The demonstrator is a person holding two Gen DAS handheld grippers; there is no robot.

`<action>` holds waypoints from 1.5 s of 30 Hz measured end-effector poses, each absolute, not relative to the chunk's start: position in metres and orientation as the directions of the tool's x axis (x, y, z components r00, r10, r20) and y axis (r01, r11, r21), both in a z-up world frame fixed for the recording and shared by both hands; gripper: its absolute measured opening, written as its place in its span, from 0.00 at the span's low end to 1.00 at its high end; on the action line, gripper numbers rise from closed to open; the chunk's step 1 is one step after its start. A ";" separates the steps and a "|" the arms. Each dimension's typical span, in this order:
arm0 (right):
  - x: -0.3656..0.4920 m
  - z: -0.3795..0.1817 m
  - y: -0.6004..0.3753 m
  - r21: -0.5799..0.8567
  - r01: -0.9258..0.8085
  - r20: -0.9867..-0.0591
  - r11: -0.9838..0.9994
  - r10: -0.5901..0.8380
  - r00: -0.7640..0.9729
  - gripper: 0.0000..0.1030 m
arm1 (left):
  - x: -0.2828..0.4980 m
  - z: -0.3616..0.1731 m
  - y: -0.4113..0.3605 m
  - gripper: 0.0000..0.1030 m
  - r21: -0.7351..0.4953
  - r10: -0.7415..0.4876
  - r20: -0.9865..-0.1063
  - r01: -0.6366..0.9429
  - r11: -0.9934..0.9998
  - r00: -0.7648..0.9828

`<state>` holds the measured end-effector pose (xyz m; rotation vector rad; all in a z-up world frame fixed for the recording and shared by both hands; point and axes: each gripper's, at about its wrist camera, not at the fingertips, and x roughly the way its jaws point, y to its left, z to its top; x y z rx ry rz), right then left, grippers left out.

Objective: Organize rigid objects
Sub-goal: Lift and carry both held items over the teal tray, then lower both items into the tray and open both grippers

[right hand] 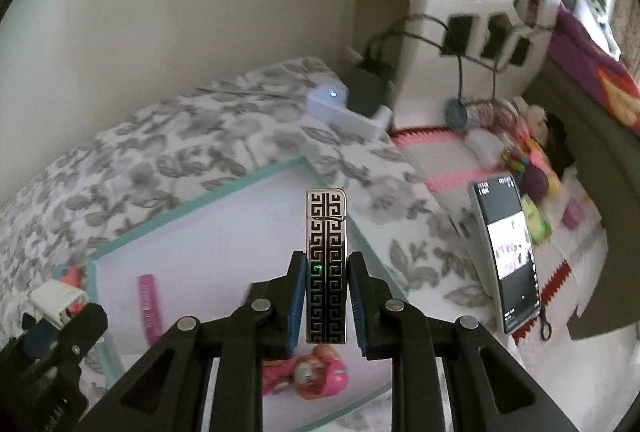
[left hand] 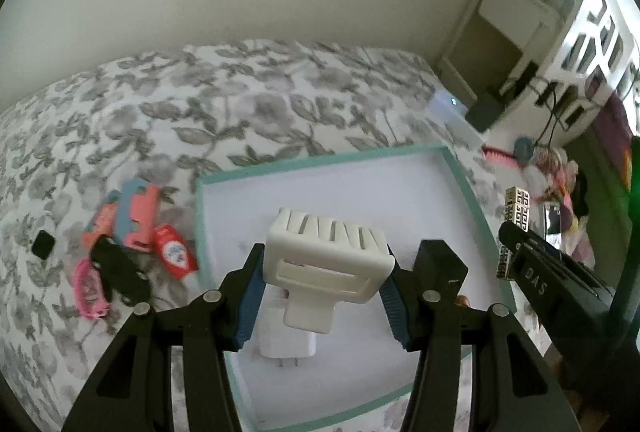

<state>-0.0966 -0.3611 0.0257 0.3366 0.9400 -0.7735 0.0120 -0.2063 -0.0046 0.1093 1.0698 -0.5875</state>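
Here, the white slotted holder (left hand: 326,256) clamped by the left gripper (left hand: 320,290) and the patterned lighter (right hand: 326,268) pinched by the right gripper (right hand: 326,306) are best lowered level into the teal-rimmed tray (left hand: 320,161), clear of the white charger (left hand: 286,342).

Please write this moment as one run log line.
left gripper: shut on white slotted holder | right gripper: shut on patterned lighter | both above teal-rimmed tray

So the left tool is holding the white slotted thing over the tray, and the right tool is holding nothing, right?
Not quite. The right tool is not empty: the right wrist view shows it shut on a tall lighter with a black and silver maze pattern. The left tool does hold the white slotted thing over the tray.
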 end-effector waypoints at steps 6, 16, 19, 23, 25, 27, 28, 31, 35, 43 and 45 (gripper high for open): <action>-0.095 -0.001 -0.371 -0.056 0.725 -0.865 0.687 -0.397 0.309 0.22 | 0.009 -0.022 -0.223 0.54 -0.180 -0.386 -0.869 0.528 0.830 0.311; -0.091 -0.018 -0.370 -0.068 0.716 -0.895 0.695 -0.359 0.263 0.22 | 0.011 -0.043 -0.229 0.54 -0.161 -0.347 -0.895 0.523 0.837 0.280; -0.090 -0.023 -0.371 -0.071 0.713 -0.903 0.698 -0.348 0.251 0.22 | 0.012 -0.048 -0.230 0.54 -0.162 -0.341 -0.901 0.522 0.838 0.268; -0.089 -0.026 -0.370 -0.077 0.709 -0.906 0.701 -0.346 0.243 0.22 | 0.013 -0.050 -0.229 0.54 -0.164 -0.337 -0.906 0.520 0.838 0.257; -0.089 -0.023 -0.369 -0.080 0.708 -0.903 0.702 -0.351 0.247 0.22 | 0.013 -0.049 -0.228 0.54 -0.161 -0.332 -0.907 0.515 0.842 0.259; -0.089 -0.020 -0.368 -0.080 0.706 -0.898 0.703 -0.358 0.255 0.23 | 0.014 -0.048 -0.227 0.54 -0.161 -0.333 -0.906 0.513 0.843 0.262; -0.089 -0.019 -0.367 -0.080 0.705 -0.896 0.705 -0.360 0.259 0.23 | 0.015 -0.047 -0.226 0.54 -0.161 -0.333 -0.905 0.511 0.844 0.265; -0.089 -0.014 -0.365 -0.083 0.702 -0.889 0.707 -0.371 0.269 0.23 | 0.017 -0.040 -0.222 0.55 -0.169 -0.342 -0.898 0.502 0.848 0.276; -0.088 -0.001 -0.359 -0.091 0.692 -0.869 0.717 -0.396 0.296 0.23 | 0.020 -0.029 -0.216 0.59 -0.179 -0.358 -0.884 0.490 0.853 0.300; -0.084 0.022 -0.339 -0.094 0.652 -0.825 0.752 -0.425 0.372 0.24 | 0.029 -0.009 -0.193 0.60 -0.190 -0.363 -0.858 0.432 0.882 0.364; -0.082 0.026 -0.330 -0.093 0.630 -0.816 0.771 -0.422 0.396 0.24 | 0.032 -0.004 -0.183 0.60 -0.187 -0.352 -0.853 0.405 0.895 0.385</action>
